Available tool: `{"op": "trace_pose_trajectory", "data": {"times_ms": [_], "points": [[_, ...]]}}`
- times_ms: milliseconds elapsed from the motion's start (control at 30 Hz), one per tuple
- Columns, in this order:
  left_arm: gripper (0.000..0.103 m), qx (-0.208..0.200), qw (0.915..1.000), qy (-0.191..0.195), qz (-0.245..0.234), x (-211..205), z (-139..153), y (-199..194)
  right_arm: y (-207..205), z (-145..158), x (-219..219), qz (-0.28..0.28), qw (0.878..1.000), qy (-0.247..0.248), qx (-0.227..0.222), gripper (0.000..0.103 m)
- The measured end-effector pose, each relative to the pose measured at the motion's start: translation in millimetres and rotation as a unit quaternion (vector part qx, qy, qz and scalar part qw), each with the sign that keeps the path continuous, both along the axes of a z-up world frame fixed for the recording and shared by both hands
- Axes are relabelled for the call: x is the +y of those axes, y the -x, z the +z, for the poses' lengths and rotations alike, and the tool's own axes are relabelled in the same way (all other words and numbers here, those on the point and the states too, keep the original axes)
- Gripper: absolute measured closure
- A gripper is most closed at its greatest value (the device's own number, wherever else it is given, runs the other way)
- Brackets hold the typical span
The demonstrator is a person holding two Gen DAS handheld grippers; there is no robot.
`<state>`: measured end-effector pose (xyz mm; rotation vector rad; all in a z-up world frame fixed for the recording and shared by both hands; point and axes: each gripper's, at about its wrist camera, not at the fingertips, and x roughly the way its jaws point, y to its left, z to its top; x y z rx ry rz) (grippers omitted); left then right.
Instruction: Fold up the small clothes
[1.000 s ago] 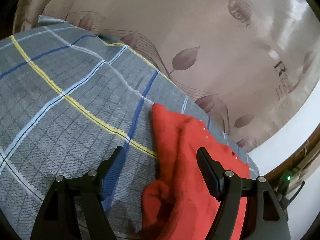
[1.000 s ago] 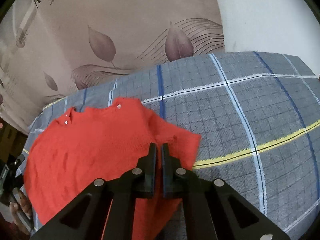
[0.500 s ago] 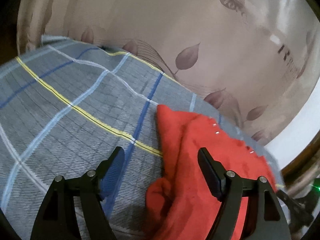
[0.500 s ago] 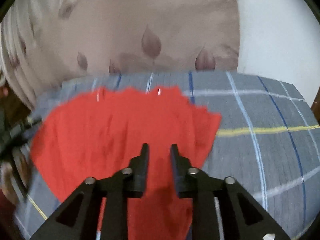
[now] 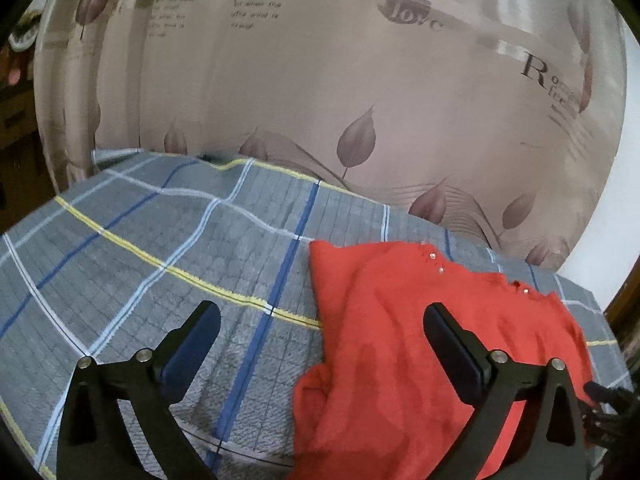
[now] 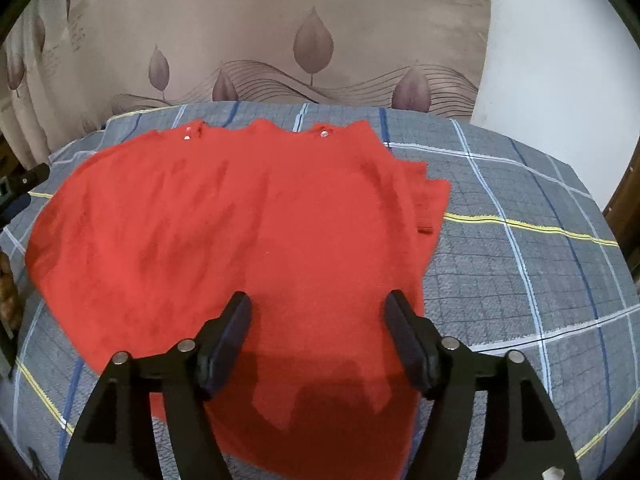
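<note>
The small red knitted garment [image 6: 248,232] is spread on the grey checked bedcover [image 6: 520,264], one side flap already folded in. Nothing is gripped: the left gripper [image 5: 320,344] and right gripper [image 6: 318,320] are held wide apart above it. Further folds are judged outstanding.

Plenty of open plaid bedspread [image 6: 540,264] to the right of the red garment [image 6: 240,232], so a gripper can slide in there easily. Behind the garment the leaf-print curtain [image 6: 280,32] hangs right at the bed's edge, blocking that side.
</note>
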<state>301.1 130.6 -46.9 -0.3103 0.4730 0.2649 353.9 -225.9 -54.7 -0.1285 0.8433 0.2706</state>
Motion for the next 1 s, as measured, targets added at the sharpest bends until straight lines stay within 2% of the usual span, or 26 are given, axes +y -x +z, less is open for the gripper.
{"op": "trace_pose_trajectory", "data": {"times_ms": [133, 200, 300, 667, 1000], "points": [[0.0, -0.004, 0.9996, -0.028, 0.001, -9, 4, 2, -1, -1, -3, 0.003, 1.0, -0.012, 0.007, 0.029], [0.0, -0.005, 0.9993, -0.036, 0.002, -12, 5, 3, -2, -2, -1, 0.01, 1.0, -0.012, 0.01, 0.021], [0.0, -0.002, 0.9991, -0.042, 0.002, -14, 5, 2, -3, -4, 4, 0.019, 1.0, -0.005, 0.014, 0.016], [0.0, 0.009, 0.9984, -0.056, -0.001, -20, 4, -1, 0, 2, -7, 0.005, 0.999, -0.034, 0.003, 0.015], [0.0, 0.025, 0.9966, -0.077, -0.011, -29, 3, -5, 1, 3, -7, 0.006, 1.0, -0.03, -0.001, 0.013]]}}
